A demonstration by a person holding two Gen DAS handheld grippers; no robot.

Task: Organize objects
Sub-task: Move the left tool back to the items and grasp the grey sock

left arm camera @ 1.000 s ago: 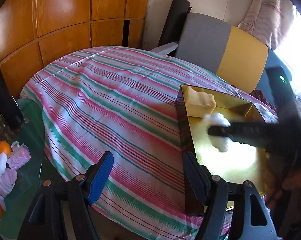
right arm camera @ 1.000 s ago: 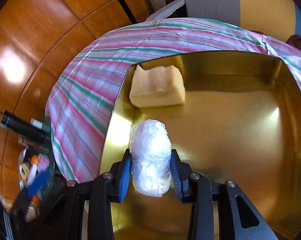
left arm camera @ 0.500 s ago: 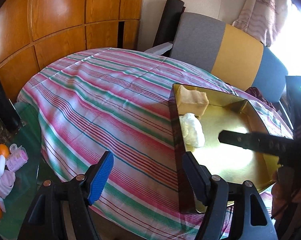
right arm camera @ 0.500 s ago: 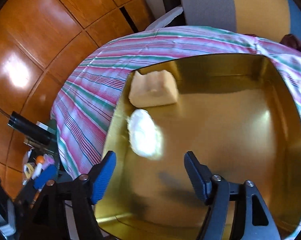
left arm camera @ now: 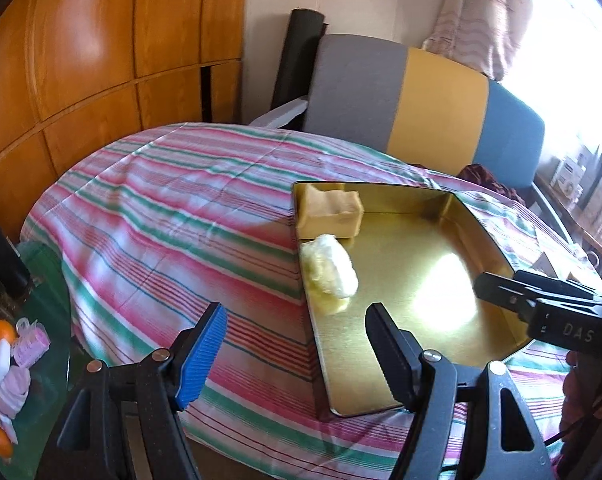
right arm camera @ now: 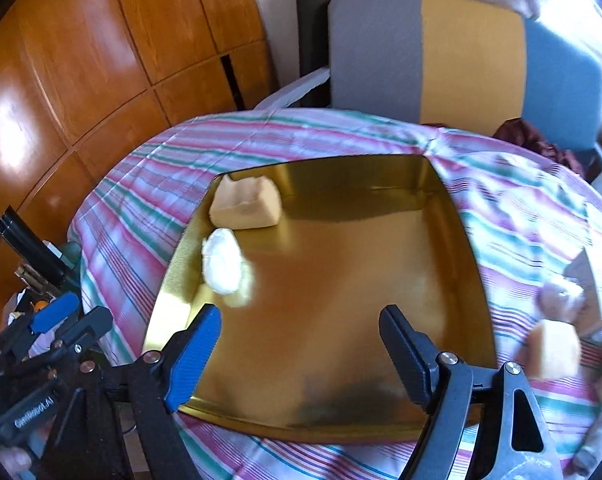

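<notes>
A gold tray lies on the striped tablecloth. In its far left corner sits a yellow block, and a white plastic-wrapped bundle lies just in front of it. My right gripper hangs above the tray's near edge. Its jaws are opening and nothing is between them. The bundle and the block lie beyond its left finger. My left gripper stands open and empty over the tray's near left corner.
A chair with a grey, yellow and blue back stands behind the table. Wooden wall panels run along the left. A low glass table at the left holds oranges and pink items. Blurred objects, one a yellow block, lie right of the tray.
My right gripper opened, let go of the white bundle and drew back and up. The bundle now lies in the tray by the yellow block. My left gripper rose slightly.
</notes>
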